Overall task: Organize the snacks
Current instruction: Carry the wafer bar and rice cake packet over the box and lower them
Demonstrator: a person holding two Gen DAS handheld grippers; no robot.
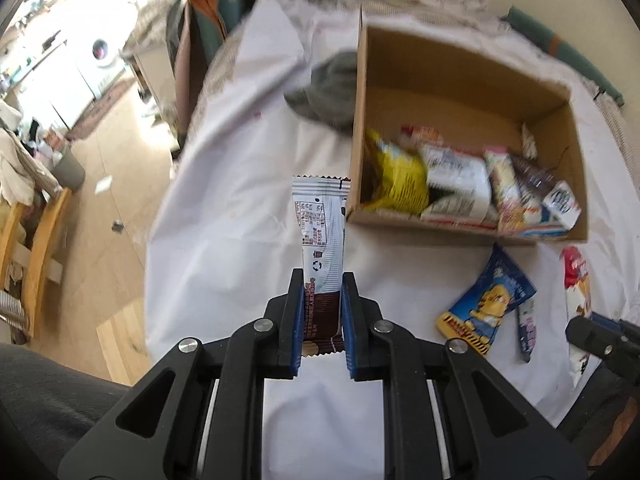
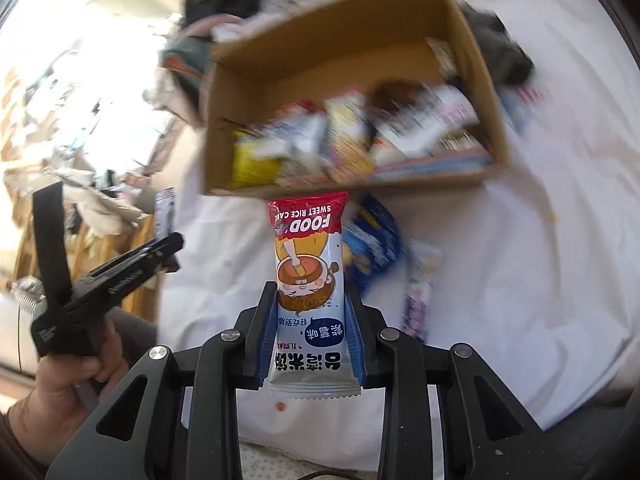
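Note:
My left gripper (image 1: 322,284) is shut on a white and brown snack bar (image 1: 320,232), held above the white cloth just left of the cardboard box (image 1: 472,76). The box holds several snack packets (image 1: 452,184). My right gripper (image 2: 312,294) is shut on a red and white sweet rice cake packet (image 2: 306,264), held in front of the box (image 2: 320,40). The left gripper also shows at the left of the right wrist view (image 2: 160,248), and the right gripper's body at the lower right edge of the left wrist view.
A blue and yellow snack packet (image 1: 488,300) and a thin packet (image 1: 526,324) lie on the white cloth (image 1: 240,168) in front of the box. A grey cloth (image 1: 328,92) lies left of the box. Wooden chairs (image 1: 36,240) stand left, below the cloth's edge.

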